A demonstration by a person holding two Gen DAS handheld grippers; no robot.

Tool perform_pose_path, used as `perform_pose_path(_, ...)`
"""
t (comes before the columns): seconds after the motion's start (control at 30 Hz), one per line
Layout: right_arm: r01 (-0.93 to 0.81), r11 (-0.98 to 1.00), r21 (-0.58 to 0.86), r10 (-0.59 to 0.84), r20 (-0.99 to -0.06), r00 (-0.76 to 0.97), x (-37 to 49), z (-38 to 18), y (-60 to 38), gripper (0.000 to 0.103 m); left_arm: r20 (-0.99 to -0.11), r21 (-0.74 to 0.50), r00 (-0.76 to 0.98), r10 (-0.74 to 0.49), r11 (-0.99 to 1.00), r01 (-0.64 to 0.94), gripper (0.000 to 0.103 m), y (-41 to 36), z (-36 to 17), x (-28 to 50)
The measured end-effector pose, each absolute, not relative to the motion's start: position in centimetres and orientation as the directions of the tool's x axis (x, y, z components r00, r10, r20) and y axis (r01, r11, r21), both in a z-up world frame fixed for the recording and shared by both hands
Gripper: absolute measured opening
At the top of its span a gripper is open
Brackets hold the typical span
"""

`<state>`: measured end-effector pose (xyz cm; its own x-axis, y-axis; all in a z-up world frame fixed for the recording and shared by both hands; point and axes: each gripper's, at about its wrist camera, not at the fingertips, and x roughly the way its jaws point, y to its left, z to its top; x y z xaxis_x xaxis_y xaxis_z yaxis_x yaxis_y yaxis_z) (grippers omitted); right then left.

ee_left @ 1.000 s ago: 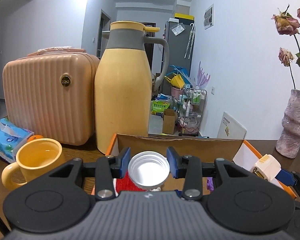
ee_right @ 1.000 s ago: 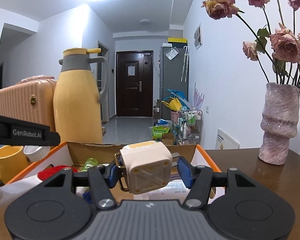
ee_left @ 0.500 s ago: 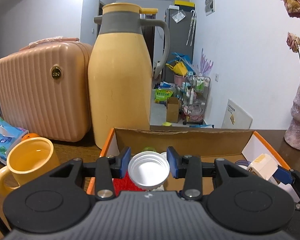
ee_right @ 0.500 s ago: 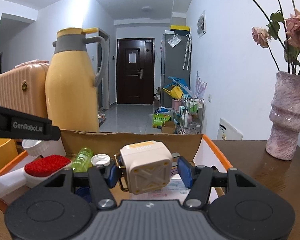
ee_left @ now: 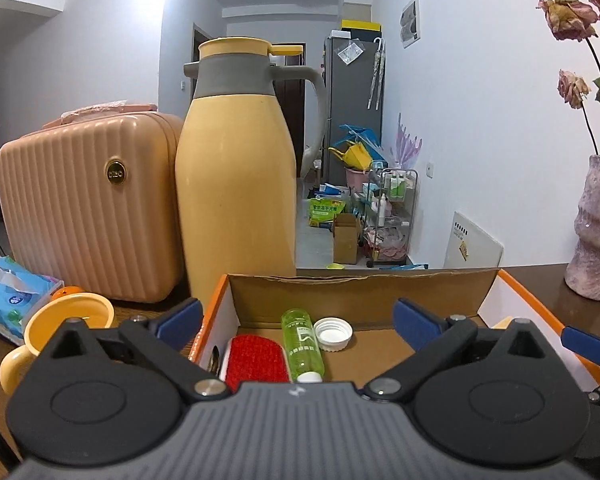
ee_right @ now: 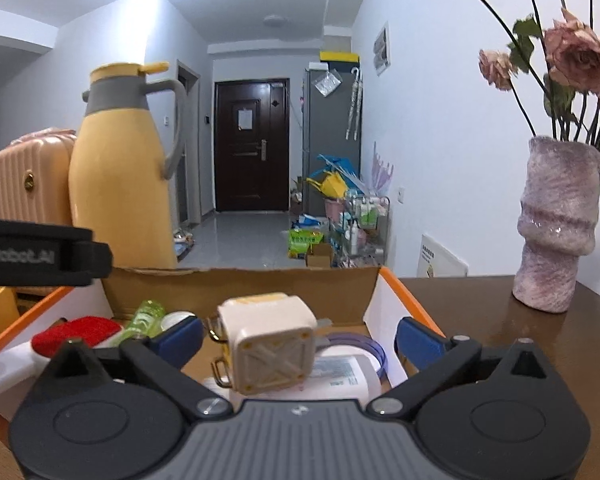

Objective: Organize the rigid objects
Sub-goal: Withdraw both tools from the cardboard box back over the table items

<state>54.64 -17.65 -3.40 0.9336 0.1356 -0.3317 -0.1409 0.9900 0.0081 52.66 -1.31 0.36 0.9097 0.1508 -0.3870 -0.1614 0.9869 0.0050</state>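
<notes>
An open cardboard box (ee_left: pixel 356 292) with an orange rim stands on the brown table. In it lie a white bottle cap (ee_left: pixel 333 333), a green bottle (ee_left: pixel 302 344) and a red brush (ee_left: pixel 256 364). My left gripper (ee_left: pixel 296 320) is open and empty above the box. My right gripper (ee_right: pixel 298 334) is open too. A cream cube-shaped plug (ee_right: pixel 270 342) rests between its spread fingers on a white tube (ee_right: pixel 340 376) and a purple ring (ee_right: pixel 370 350) inside the box (ee_right: pixel 244 284). The right gripper's finger shows in the left wrist view (ee_left: pixel 584 344).
A yellow thermos jug (ee_left: pixel 236 184) and a pink ribbed case (ee_left: pixel 84 208) stand behind the box. A yellow mug (ee_left: pixel 64 328) and a blue tissue pack (ee_left: pixel 8 296) are at the left. A pink vase (ee_right: pixel 556 228) with dried roses stands at the right.
Both grippers have opened. The left one let go of the white cap, which now lies in the box. The right one let go of the cream plug, which now rests in the box.
</notes>
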Motion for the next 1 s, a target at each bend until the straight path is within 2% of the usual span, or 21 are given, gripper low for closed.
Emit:
perform_pose_path(0.13, -0.128, 0.992, 0.020, 0.126, -0.354, 0.927, 55.1, -3.7, -18.1, 0.103, -0.392, 0.003, 0.906, 0.157, 0.986, -0.169, 0.103, -1.0, 0.3, 52.8)
perform_pose_path(0.47, -0.102, 0.994, 0.038, 0.109, -0.330, 0.938, 54.5, -3.8, -18.6, 0.103, -0.373, -0.054, 0.917, 0.139, 0.984, -0.171, 0.103, -0.2, 0.6, 52.2)
perform_pose_path(0.77, -0.110, 0.994, 0.023, 0.112, -0.253, 0.961, 51.7, -3.1, -19.0, 0.103, -0.346, -0.083, 0.931, 0.113, 0.985, -0.151, 0.103, 0.9, 0.9, 49.6)
perform_pose_path(1.0, -0.130, 0.991, 0.006, 0.128, -0.241, 0.962, 49.1, -3.1, -20.1, 0.103, -0.316, -0.065, 0.942, 0.110, 0.988, -0.137, 0.103, 1.5, 0.9, 46.3)
